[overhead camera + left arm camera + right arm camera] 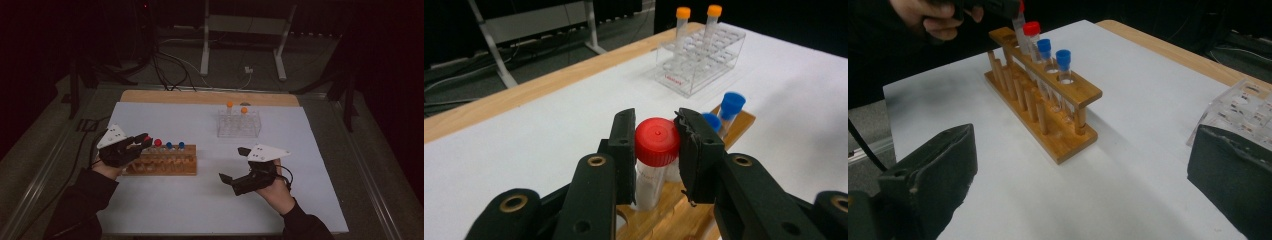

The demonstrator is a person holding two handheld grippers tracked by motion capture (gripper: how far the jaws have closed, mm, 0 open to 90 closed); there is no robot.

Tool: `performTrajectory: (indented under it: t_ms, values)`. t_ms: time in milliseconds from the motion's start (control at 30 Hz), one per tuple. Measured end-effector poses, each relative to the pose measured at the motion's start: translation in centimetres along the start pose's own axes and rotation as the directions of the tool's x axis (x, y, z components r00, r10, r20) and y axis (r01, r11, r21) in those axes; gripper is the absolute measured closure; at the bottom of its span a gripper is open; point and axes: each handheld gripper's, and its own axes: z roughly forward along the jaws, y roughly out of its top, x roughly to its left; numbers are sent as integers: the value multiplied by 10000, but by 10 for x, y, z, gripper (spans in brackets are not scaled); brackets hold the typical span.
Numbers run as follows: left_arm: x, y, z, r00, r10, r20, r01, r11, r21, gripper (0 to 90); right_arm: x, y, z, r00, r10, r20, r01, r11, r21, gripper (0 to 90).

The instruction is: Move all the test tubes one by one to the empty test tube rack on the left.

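One red, unreadable rack label [672,79]

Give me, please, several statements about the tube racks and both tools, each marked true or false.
1. The left tool grips a red-capped tube. True.
2. The right tool holds a blue-capped tube. False: its jaws stand wide open with nothing between them.
3. Two orange-capped tubes stand in the clear rack. True.
4. The wooden rack lies tipped on its side. False: it stands upright on the white table.
5. Two blue-capped tubes stand in the wooden rack. True.
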Motion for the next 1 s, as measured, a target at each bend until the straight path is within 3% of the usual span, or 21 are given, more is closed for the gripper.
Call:
performTrajectory:
  t_ms: [533,733,767,800,867,1000]
  values:
    - [0,-7,8,10000,11,21,-12,9971,758,715,-2,1,-2,9999,115,-12,-115,9999,-74,0]
    - [2,-7,7,9998,-125,184,112,9972,734,709,-3,1,-2,9999,138,-39,-138,9999,-97,0]
    - [3,-7,6,9992,-195,357,172,9978,647,696,-3,1,-3,9999,132,-15,-132,9999,-105,0]
    - [4,-7,4,9975,-271,653,241,9986,468,611,-3,1,-3,9999,140,-13,-140,9998,-123,0]
    - [3,-6,0,9972,-257,705,231,9990,380,457,-4,1,-4,9999,152,-1,-152,9997,-184,0]
    - [0,-5,-9,9938,-269,1075,254,9996,150,270,-9,3,-5,9997,101,219,-96,9996,-257,0]
